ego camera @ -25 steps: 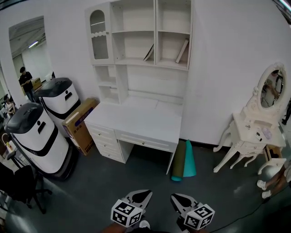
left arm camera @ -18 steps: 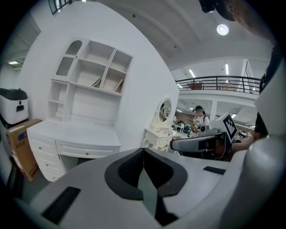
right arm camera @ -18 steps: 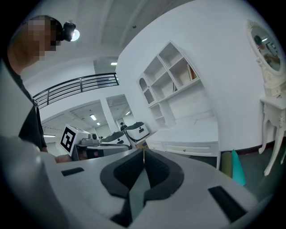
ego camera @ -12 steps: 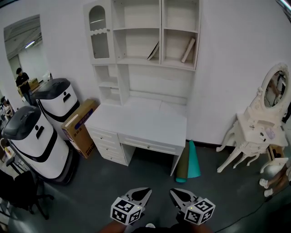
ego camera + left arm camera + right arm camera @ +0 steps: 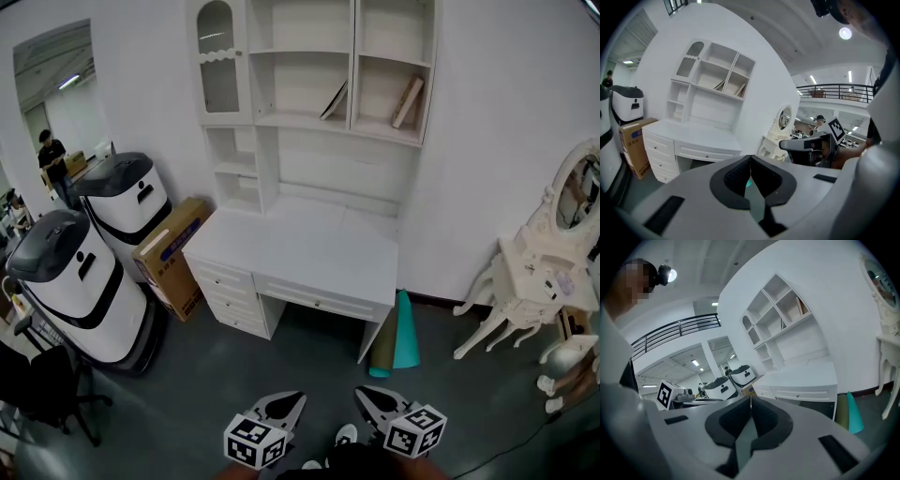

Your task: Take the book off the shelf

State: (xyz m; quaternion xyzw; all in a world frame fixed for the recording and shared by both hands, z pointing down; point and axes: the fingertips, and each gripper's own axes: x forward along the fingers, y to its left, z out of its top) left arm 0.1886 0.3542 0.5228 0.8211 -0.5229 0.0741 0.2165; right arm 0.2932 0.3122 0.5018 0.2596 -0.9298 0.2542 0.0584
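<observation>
Two books lean in the white shelf unit (image 5: 319,56) above the desk (image 5: 300,244). One book (image 5: 334,101) stands in the middle compartment, a tan book (image 5: 408,101) in the right one. Both also show in the left gripper view, the middle book (image 5: 720,86) and the tan book (image 5: 740,90). The right gripper view shows only the tan book (image 5: 803,307). My left gripper (image 5: 281,405) and right gripper (image 5: 370,401) hang side by side low in the head view, far short of the desk. Both are shut and hold nothing; the tips meet in the left gripper view (image 5: 750,158) and the right gripper view (image 5: 750,399).
Two white-and-black machines (image 5: 70,281) (image 5: 127,197) and a cardboard box (image 5: 169,253) stand left of the desk. Rolled green and teal mats (image 5: 398,333) lean at its right leg. A white vanity table with mirror (image 5: 544,281) is at right, an office chair (image 5: 42,384) at lower left.
The desk and shelf have grown larger and shifted right in the head view as I come closer. Both grippers stay shut, side by side at the bottom edge.
</observation>
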